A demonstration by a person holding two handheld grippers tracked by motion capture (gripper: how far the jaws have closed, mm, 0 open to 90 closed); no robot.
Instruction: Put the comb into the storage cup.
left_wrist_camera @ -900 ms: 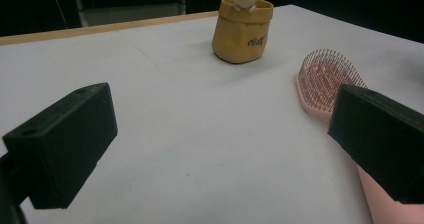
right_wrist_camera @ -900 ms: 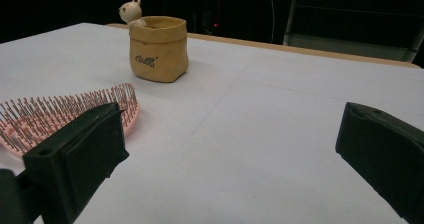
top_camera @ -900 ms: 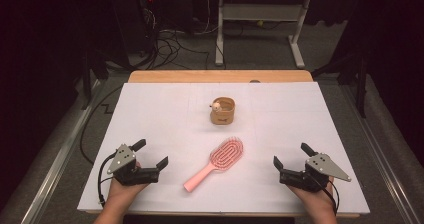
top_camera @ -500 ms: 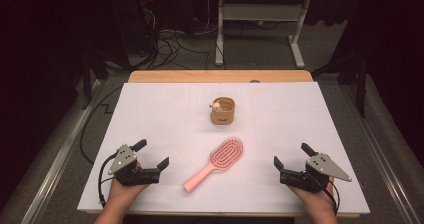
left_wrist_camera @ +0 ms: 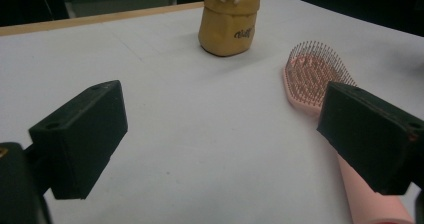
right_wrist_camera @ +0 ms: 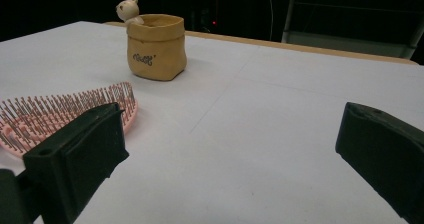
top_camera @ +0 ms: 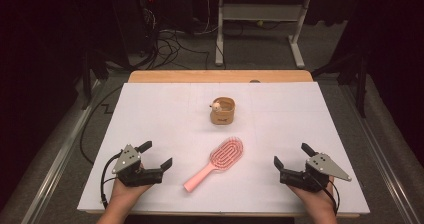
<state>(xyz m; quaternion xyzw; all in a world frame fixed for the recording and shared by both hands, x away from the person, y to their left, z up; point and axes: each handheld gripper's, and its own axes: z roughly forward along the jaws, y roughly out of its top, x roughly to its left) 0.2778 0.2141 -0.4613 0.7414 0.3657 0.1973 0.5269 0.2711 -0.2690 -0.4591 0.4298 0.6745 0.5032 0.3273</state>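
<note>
A pink hairbrush (top_camera: 215, 163) with a vented oval head, bristles up, lies on the white table (top_camera: 150, 114) between the left gripper (top_camera: 156, 155) and right gripper (top_camera: 292, 155), both with jaws spread, empty. The tan pot's (top_camera: 223, 111) dark script is unreadable.

Hairbrush at the table's near middle, pouch behind it, a gripper at each near corner.

The pink plastic hairbrush (top_camera: 218, 163) lies slantwise on the white table (top_camera: 160, 109), head toward the far right, handle toward the near left. Behind it, well apart, stands the tan fabric pouch (top_camera: 223, 111) with a small bear figure (top_camera: 216, 104) at its left rim. The left gripper (top_camera: 153, 154) rests left of the brush handle, the right gripper (top_camera: 292, 155) right of the brush, both near the front edge.
</note>
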